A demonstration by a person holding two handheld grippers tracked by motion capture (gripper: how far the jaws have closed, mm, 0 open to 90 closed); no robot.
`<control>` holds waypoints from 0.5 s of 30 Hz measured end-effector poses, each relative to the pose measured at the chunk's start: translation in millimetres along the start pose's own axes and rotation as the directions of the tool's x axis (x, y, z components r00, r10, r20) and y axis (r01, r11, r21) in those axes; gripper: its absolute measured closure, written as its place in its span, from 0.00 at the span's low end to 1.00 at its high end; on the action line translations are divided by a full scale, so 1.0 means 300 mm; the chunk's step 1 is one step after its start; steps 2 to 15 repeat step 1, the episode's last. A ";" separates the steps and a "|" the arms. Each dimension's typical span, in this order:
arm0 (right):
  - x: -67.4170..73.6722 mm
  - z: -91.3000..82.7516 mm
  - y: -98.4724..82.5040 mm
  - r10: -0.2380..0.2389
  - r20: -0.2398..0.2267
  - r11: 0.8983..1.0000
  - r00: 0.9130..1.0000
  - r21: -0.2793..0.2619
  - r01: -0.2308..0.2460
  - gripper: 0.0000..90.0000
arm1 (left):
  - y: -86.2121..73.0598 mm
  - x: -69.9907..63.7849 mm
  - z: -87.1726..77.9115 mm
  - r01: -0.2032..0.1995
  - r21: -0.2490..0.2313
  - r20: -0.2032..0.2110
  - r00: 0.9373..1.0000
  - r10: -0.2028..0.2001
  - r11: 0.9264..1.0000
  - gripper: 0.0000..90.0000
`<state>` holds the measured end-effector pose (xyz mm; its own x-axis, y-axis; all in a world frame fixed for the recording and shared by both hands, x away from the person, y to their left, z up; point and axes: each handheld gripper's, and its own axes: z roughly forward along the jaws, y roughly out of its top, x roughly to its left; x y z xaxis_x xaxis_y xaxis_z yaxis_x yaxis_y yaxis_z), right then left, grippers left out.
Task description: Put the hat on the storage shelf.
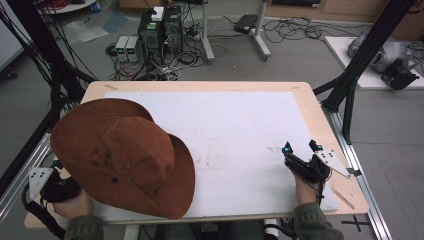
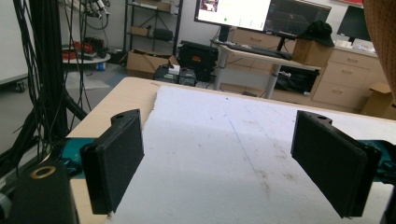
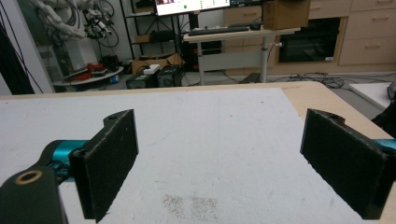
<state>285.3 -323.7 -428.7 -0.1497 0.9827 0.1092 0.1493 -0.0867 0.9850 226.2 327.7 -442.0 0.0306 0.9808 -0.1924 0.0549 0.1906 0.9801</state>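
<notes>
A brown wide-brimmed hat point(image 1: 125, 155) rests crown up on the left half of the white board point(image 1: 235, 125). In the left gripper view a strip of its brim point(image 2: 384, 42) hangs at the top right corner. My left gripper point(image 1: 60, 189) sits at the table's front left corner, beside and partly under the brim. Its jaws point(image 2: 224, 163) stand wide open over bare board. My right gripper point(image 1: 301, 147) is held low near the board's front right. It point(image 3: 224, 158) is open too, with nothing between its pads.
The wooden table edge point(image 1: 320, 115) borders the board on the right, with a metal rail point(image 1: 357, 165) beyond it. Black frame posts point(image 1: 365, 45) rise at both sides. Computers and cables point(image 1: 160, 35) lie on the floor past the far edge.
</notes>
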 end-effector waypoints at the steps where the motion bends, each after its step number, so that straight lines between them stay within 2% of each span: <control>1: 0.001 0.000 -0.001 0.002 -0.002 1.000 1.000 0.003 -0.002 0.12 | 0.000 0.001 0.000 0.000 -0.001 -0.001 1.000 0.000 1.000 0.19; 15: 0.001 0.000 -0.001 0.002 -0.002 1.000 1.000 0.003 -0.002 0.12 | 0.000 0.001 0.000 0.000 -0.001 -0.001 1.000 0.000 1.000 0.19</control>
